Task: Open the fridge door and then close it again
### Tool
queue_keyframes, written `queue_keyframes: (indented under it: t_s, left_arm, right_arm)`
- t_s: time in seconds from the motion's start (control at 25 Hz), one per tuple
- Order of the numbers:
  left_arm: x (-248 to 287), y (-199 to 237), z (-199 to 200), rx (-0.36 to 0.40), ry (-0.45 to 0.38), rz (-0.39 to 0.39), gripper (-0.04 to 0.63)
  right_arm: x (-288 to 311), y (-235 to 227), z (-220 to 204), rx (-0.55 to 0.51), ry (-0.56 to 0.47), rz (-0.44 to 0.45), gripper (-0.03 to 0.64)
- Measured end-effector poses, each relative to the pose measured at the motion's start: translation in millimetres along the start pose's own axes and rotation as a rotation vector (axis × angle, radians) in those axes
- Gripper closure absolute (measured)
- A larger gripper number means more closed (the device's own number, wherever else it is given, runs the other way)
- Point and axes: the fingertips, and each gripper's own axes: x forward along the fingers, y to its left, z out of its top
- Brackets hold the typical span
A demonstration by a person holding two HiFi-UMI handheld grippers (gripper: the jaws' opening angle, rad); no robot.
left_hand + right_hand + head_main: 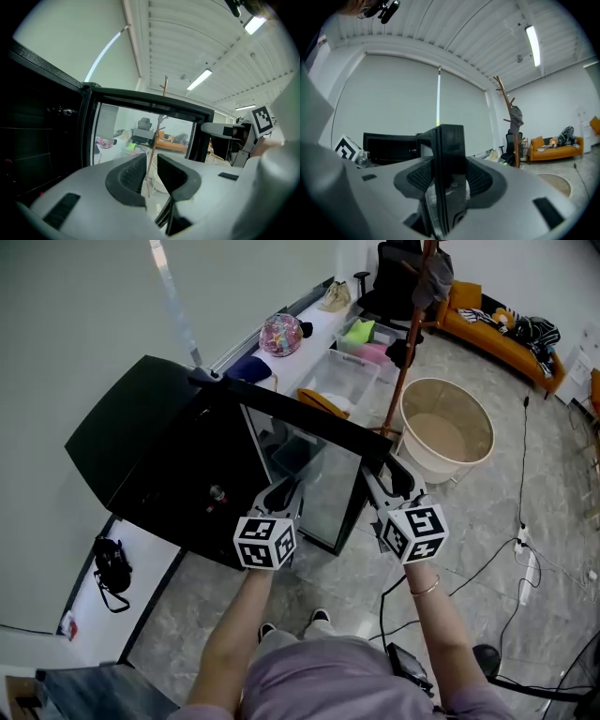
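Note:
A low black fridge [155,451] stands against the wall with its glass door [323,479] swung open toward me. My right gripper [380,486] is shut on the door's free edge [449,140], which runs upright between its pads [480,176]. My left gripper [281,495] hovers beside the inner face of the door, in front of the fridge opening. Its jaws [151,171] stand apart with nothing between them. Through them I see the door frame [150,104], the dark fridge interior [37,136] at left and the right gripper [232,133] at right.
A beige round tub [448,427] and a wooden coat stand [411,334] stand just beyond the door. A clear plastic bin [337,376] and a white ledge with a pink helmet [280,334] lie behind. Cables [525,549] cross the floor at right. A black bag [111,566] sits at left.

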Motion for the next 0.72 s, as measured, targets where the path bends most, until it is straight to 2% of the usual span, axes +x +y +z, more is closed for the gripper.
queue_keyframes:
  t_s: [0.32, 0.72]
  left_arm:
    - [10.5, 10.7, 4.8, 0.006, 0.002, 0.05, 0.532]
    - [37.6, 25.5, 14.7, 0.044, 0.009, 0.032, 0.535]
  right_arm:
    - [13.1, -18.7, -0.4, 0.011, -0.013, 0.001, 0.407]
    - [41.6, -48.4, -0.5, 0.006, -0.04, 0.005, 0.405]
